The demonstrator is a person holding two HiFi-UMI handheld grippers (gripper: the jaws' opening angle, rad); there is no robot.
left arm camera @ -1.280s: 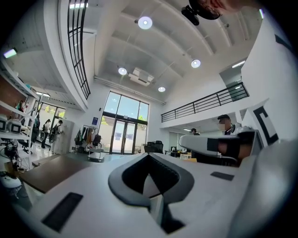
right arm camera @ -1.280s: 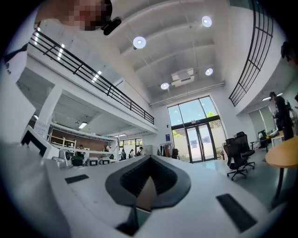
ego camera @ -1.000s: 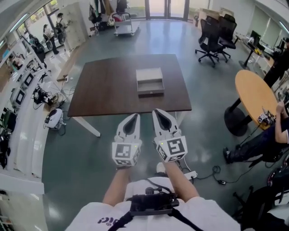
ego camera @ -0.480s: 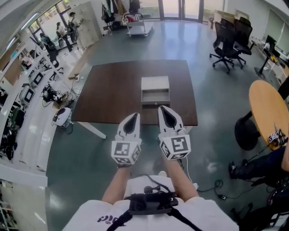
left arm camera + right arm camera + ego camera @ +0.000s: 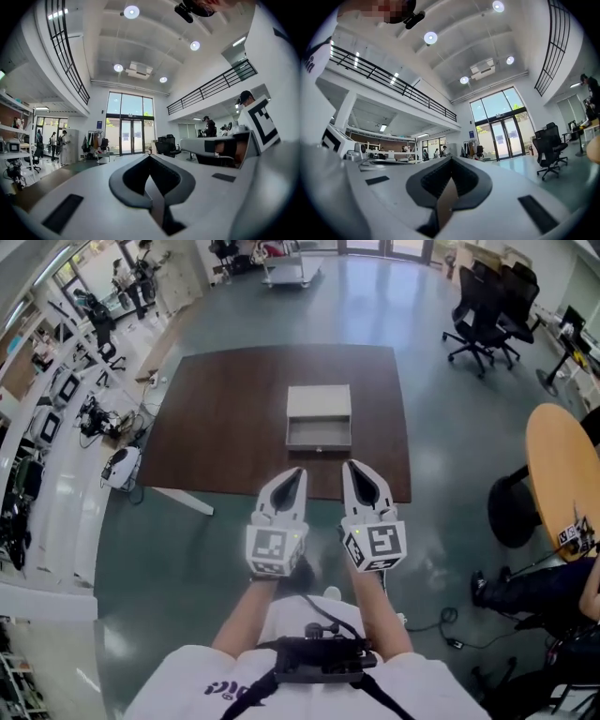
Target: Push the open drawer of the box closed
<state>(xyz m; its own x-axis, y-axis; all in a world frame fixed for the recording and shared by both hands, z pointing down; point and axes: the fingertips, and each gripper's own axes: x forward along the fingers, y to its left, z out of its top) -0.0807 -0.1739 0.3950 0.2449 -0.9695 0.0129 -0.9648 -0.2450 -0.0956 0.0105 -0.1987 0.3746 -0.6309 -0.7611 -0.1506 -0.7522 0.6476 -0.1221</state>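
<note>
Both grippers are closed tight and empty. The left gripper (image 5: 296, 474) and the right gripper (image 5: 352, 468) are held out side by side in front of the person's chest, pointing roughly level toward the table. Each gripper's own view shows its two jaws meeting at a seam with nothing caught between them. That suits a push, I'd say: closed jaws give a blunt, solid tip, and no grip is needed.

They hang over the grey floor (image 5: 187, 549), just short of the near edge of the dark brown table (image 5: 225, 427) and not yet above it. Straight ahead of them, near the middle of the table, sits the pale box (image 5: 319, 400). Its drawer (image 5: 319, 436) is pulled out toward the person, with its inside showing and its front panel facing the tips. Box and grippers are lined up but well apart, and nothing touches the drawer. My guess is that the approach is the step in hand and the push itself is all to do.

Off to the right stand black office chairs (image 5: 483, 306) and a round wooden table (image 5: 562, 465), out of the line to the box.
</note>
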